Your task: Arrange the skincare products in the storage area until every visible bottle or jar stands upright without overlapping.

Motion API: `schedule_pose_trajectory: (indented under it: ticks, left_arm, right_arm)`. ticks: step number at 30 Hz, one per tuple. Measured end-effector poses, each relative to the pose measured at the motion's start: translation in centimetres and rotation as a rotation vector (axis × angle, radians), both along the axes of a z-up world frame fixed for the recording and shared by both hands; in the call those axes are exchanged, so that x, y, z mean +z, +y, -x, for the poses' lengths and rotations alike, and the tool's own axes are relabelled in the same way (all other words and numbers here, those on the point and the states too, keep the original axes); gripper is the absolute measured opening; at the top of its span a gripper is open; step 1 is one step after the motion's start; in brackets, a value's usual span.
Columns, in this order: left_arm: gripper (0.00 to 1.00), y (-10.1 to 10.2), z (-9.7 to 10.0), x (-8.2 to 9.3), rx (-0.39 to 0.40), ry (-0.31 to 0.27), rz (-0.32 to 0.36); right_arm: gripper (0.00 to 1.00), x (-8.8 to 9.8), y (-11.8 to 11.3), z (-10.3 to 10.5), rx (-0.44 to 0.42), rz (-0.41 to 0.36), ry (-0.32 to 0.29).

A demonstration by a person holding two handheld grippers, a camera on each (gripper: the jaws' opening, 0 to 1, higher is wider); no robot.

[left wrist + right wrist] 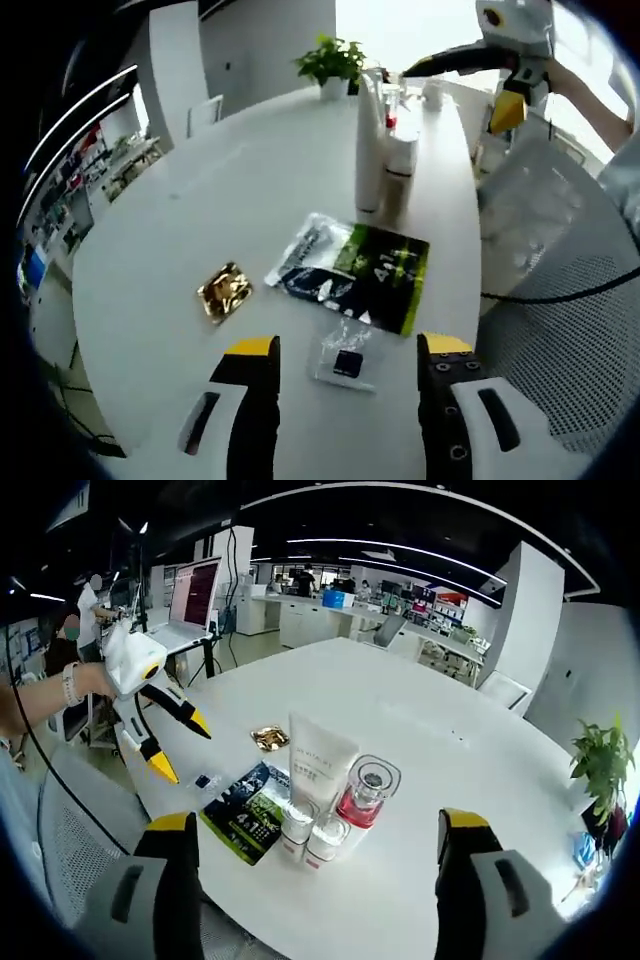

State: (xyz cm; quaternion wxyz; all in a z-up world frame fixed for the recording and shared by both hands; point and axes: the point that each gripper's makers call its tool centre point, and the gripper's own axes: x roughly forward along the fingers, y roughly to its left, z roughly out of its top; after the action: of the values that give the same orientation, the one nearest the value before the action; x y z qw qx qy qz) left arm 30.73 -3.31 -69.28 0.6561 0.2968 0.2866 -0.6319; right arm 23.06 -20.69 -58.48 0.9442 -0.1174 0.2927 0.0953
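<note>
White counter (480,770) carried your upright tubes and pink bottle (365,795) clustered beside flat sachets (352,268); your left tool (345,365) and right tool (312,845) both hung released, grasping nothing.

Each claw (347,365) has black, yellow-tipped fingers (252,390) on white housings, with screws and a black cable (560,295).

Sachet (346,362) contents unclear; pouch (252,811) print illegible
</note>
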Motion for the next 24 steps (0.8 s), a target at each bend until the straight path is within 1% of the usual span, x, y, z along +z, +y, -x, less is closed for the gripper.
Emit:
schedule_pose_trajectory:
  ticks: [1,3,6,8,12,16,19,24]
  left_arm:
    - [0.5,0.0,0.0,-0.4,-0.015,-0.003,-0.016]
    - [0.49,-0.1,0.3,-1.1,-0.05,0.011,-0.033]
    - [0.48,-0.2,0.6,-1.9,-0.089,0.022,-0.048]
    - [0.47,-0.3,0.7,-2.3,-0.098,0.035,-0.057]
    - [0.48,-0.5,0.7,-3.2,-0.122,0.035,-0.076]
    - [0.48,-0.7,0.7,-3.9,-0.154,0.026,-0.1]
    - [0.47,-0.8,0.6,-4.5,-0.168,0.03,-0.121]
    - [0.47,-0.7,0.4,-5.2,-0.196,0.004,-0.162]
  right_arm:
    - [1.0,0.0,0.0,0.0,-0.001,0.0,0.001]
    - [1.0,-0.1,0.0,0.0,-0.003,-0.001,0.001]
    - [1.0,-0.2,-0.2,0.1,-0.011,-0.001,0.005]
    - [1.0,-0.2,-0.2,0.2,-0.013,-0.002,0.006]
    - [1.0,-0.6,-0.2,0.4,-0.012,-0.002,0.019]
    - [1.0,-0.5,-0.3,0.4,-0.017,-0.006,0.017]
    - [0.99,-0.5,-0.3,0.4,-0.018,-0.009,0.019]
    - [0.99,-0.5,-0.4,0.3,-0.017,-0.008,0.02]
